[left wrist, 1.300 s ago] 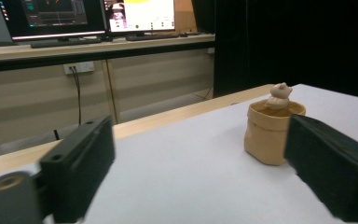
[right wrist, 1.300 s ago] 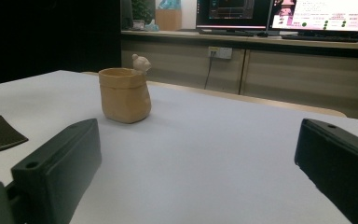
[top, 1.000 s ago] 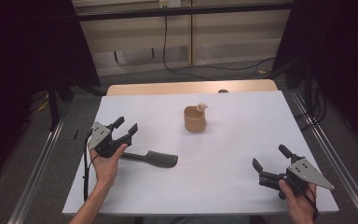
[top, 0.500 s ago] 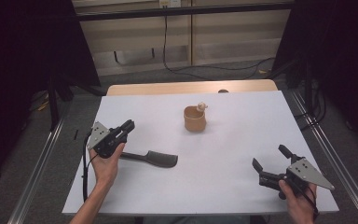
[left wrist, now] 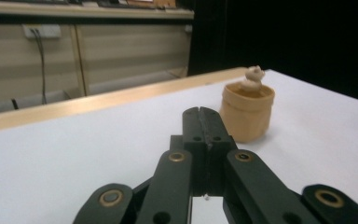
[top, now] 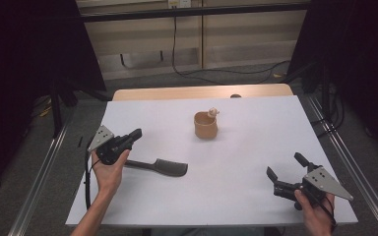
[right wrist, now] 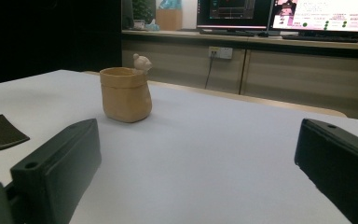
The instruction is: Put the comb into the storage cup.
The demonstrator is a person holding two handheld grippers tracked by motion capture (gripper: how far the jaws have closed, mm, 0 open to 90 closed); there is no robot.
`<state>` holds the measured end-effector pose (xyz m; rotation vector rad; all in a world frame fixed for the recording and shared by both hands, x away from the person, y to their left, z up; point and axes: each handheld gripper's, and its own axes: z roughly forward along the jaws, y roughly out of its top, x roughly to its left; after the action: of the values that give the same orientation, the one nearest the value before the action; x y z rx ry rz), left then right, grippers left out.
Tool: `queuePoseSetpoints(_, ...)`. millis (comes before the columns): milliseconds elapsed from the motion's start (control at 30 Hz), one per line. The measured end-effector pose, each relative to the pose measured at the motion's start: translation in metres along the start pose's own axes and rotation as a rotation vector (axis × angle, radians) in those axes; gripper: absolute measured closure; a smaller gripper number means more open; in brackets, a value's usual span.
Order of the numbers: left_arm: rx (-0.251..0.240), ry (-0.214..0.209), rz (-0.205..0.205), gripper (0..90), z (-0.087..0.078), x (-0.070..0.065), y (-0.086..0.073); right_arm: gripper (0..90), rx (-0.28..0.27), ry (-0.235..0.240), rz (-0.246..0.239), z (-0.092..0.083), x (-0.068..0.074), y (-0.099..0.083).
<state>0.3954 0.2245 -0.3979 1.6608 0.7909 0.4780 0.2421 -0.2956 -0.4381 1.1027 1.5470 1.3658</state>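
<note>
A tan cup (top: 205, 125) with a small pale figure (top: 213, 112) on its rim stands at the middle back of the white table (top: 241, 147). A dark, flat brush-like tool (top: 160, 167) lies left of centre. My left gripper (top: 135, 133) hovers by the tool's handle end; its jaws have just been closing and are now shut with nothing between them. In the left gripper view the shut gripper (left wrist: 204, 114) points toward the cup (left wrist: 247, 112). My right gripper (top: 285, 164) stands open near the front right corner, empty. The right gripper view has the cup (right wrist: 125, 95) beyond the open gripper (right wrist: 196, 135).
A wooden strip (top: 202, 92) borders the table's far edge. Metal rails (top: 39, 187) run along both sides. Cabinets and cables (top: 177, 44) stand behind. A corner of the dark tool (right wrist: 0, 132) lies at the left of the right gripper view.
The left gripper's jaws went from open to shut with nothing in them. Both hands kept their places; the right gripper stayed open.
</note>
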Motion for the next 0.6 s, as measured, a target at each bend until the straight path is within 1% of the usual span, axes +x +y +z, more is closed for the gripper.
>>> queuePoseSetpoints(33,0.016,-0.002,-0.004,90.0,0.0,0.001,0.001,0.0,0.0,0.0,0.0,0.0,0.0,0.0)
queuePoseSetpoints(67,0.016,-0.002,-0.004,90.0,0.0,0.001,0.001,0.0,-0.001,-0.001,0.001,0.0,0.0,0.0)
queuePoseSetpoints(100,0.042,-0.018,-0.024,90.0,0.0,0.002,0.003,0.0,-0.001,0.0,0.001,0.0,0.0,0.0)
queuePoseSetpoints(133,0.059,-0.027,-0.026,90.0,0.0,0.003,0.005,0.0,-0.001,0.0,0.0,0.0,0.0,0.0)
queuePoseSetpoints(200,0.09,-0.049,-0.046,90.0,0.002,0.003,0.008,0.0,-0.002,0.003,0.001,0.0,0.0,0.0)
queuePoseSetpoints(267,0.119,-0.058,-0.048,90.0,0.005,0.003,0.011,0.0,-0.002,0.003,-0.001,0.001,0.0,0.0)
queuePoseSetpoints(333,0.147,-0.067,-0.067,90.0,0.009,0.005,0.011,0.0,-0.002,0.002,0.0,0.0,0.0,0.0)
queuePoseSetpoints(400,0.169,-0.063,-0.087,90.0,0.013,0.009,0.012,0.0,-0.001,0.004,0.0,-0.001,0.0,0.0)
queuePoseSetpoints(433,0.169,-0.063,-0.087,90.0,0.013,0.009,0.012,0.0,-0.002,0.002,-0.002,-0.001,0.0,0.0)
queuePoseSetpoints(467,0.186,-0.059,-0.109,90.0,0.015,0.013,0.015,0.0,-0.002,0.002,-0.001,-0.001,0.0,0.0)
queuePoseSetpoints(500,0.187,-0.055,-0.114,90.0,0.016,0.015,0.016,0.0,-0.002,0.002,-0.002,-0.001,0.0,0.0)
queuePoseSetpoints(533,0.2,-0.06,-0.123,90.0,0.017,0.016,0.019,0.0,-0.001,0.003,0.0,0.0,0.0,0.0)
queuePoseSetpoints(567,0.222,-0.057,-0.122,90.0,0.019,0.016,0.021,0.0,-0.003,0.003,0.001,0.0,0.0,0.0)
queuePoseSetpoints(600,0.253,-0.049,-0.107,90.0,0.021,0.017,0.023,0.0,-0.005,0.004,0.005,0.0,0.0,0.0)
